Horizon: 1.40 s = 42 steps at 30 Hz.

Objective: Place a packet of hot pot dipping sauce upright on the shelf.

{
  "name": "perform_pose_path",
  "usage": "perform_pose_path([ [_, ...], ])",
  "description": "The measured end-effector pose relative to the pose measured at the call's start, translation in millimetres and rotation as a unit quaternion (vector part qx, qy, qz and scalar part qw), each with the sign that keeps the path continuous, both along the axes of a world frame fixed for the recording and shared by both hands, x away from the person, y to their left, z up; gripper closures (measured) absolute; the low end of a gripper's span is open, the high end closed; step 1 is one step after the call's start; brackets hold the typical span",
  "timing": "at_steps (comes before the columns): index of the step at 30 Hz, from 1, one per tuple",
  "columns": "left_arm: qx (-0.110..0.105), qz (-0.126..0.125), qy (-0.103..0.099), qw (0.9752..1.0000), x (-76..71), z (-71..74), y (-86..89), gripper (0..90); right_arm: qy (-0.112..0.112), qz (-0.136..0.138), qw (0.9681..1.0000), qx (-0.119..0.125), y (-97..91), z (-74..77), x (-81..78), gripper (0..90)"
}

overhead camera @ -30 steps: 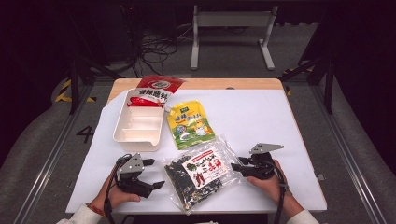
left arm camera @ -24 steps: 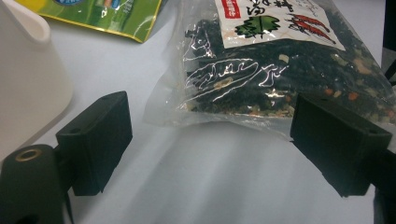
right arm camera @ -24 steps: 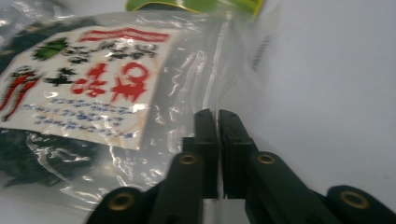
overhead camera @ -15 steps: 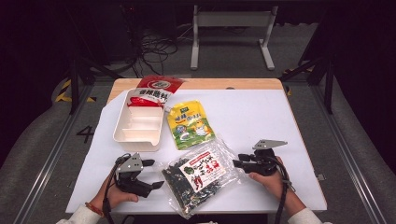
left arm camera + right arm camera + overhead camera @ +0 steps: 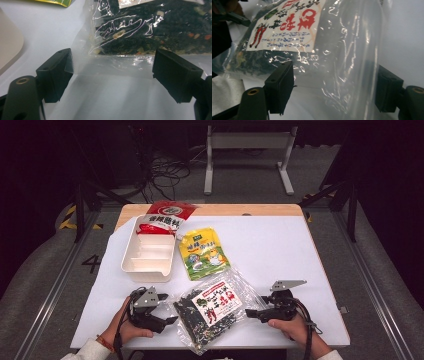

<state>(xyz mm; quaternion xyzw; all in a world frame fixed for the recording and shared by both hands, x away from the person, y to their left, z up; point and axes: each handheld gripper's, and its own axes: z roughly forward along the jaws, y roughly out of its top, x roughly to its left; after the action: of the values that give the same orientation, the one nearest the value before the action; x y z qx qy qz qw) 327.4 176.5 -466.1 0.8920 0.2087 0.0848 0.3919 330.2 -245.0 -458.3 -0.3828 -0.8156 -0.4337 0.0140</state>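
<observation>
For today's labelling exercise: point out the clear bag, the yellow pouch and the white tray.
clear bag (image 5: pixel 212 306): high view, on its printed label.
yellow pouch (image 5: pixel 202 252): high view, middle of its front.
white tray (image 5: pixel 148 271): high view, on its near wall.

Floor left of the table (image 5: pixel 320 270) is showing a painted "4" (image 5: pixel 92 264). Clear bag (image 5: pixel 212 312) is carrying a white label (image 5: pixel 287 25) with red and blue Chinese print, too blurred to read. Red packet (image 5: pixel 167 215) and yellow pouch (image 5: pixel 202 252) are showing Chinese lettering, also illegible.
</observation>
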Motion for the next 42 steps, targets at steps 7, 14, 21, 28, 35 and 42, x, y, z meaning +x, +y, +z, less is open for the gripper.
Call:
perform_pose_path([
  [7, 0.006, -0.002, 0.005, 1.0, 4.0, -1.6, -7.1, 20.8, 0.007, -0.003, 0.9998, 0.019, 6.2, -2.6, 11.1, 56.4],
  [14, -0.003, 0.0, 0.01, 0.9999, 5.1, -1.7, -6.9, 20.5, -0.029, 0.003, 0.9981, 0.054, 1.5, 9.9, 14.0, 80.1],
  [21, -0.046, -0.009, 0.007, 0.9989, 11.6, 11.2, -12.8, 18.4, -0.122, 0.045, 0.9907, 0.04, 20.5, 58.4, 18.3, 81.3],
  [28, -0.058, -0.013, 0.003, 0.9982, 20.1, 22.8, -23.9, 14.2, -0.18, 0.071, 0.9804, 0.04, 34.6, 90.5, 22.5, 81.7],
  [35, -0.08, -0.009, 0.012, 0.9967, 35.1, 32.8, -29.2, 11.0, -0.222, 0.104, 0.9685, 0.043, 43.3, 115.6, 28.1, 82.1],
  [42, -0.076, -0.022, 0.018, 0.9967, 43.3, 35.5, -42.8, 8.9, -0.249, 0.121, 0.9601, 0.038, 52.1, 132.6, 30.6, 82.2],
])
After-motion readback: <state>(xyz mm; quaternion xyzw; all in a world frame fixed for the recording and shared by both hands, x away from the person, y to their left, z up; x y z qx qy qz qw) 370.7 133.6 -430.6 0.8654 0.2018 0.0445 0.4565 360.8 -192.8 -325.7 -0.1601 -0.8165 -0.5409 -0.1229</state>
